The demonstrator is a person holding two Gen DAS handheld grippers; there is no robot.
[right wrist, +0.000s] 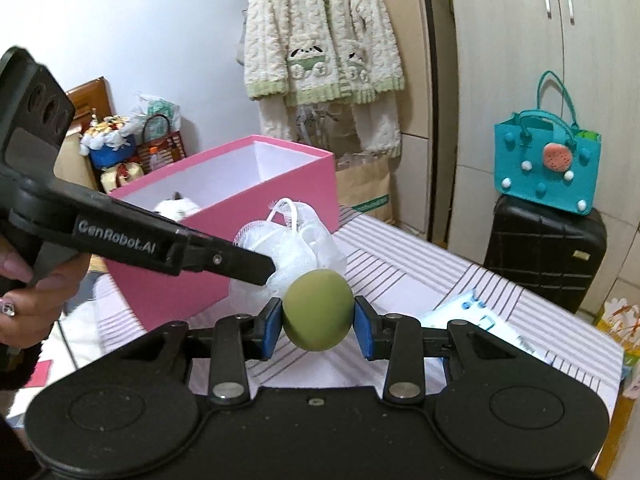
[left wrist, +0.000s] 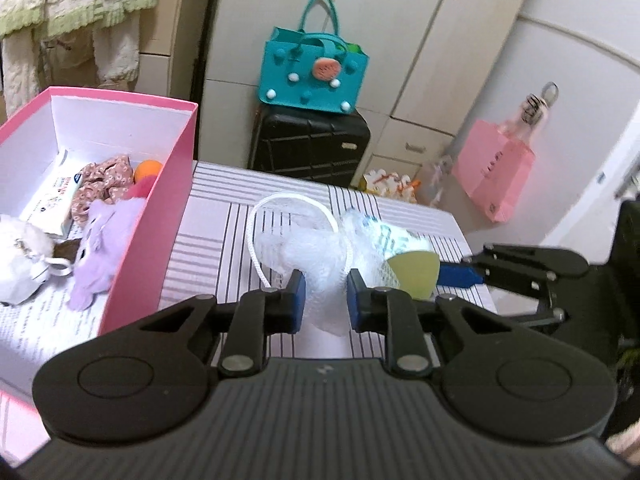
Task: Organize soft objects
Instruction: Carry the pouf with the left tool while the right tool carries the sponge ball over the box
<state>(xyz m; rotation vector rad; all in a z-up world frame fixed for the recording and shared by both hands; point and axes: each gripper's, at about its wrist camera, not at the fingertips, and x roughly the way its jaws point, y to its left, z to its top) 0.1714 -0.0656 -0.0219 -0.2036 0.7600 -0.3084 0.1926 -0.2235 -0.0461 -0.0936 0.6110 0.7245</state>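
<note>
Left hand-held gripper (left wrist: 326, 296) clamps white mesh pouf (left wrist: 320, 256); right one (right wrist: 318, 326) grips green ball (right wrist: 318, 308), half-hidden.

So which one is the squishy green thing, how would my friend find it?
Find the big pink box on the striped table. Just right of it, both grippers hover close together; the right gripper squeezes the green ball between its blue pads. Unlike the fluffy white mesh sponge held beside it by the left gripper, it is smooth, round and olive green.
</note>
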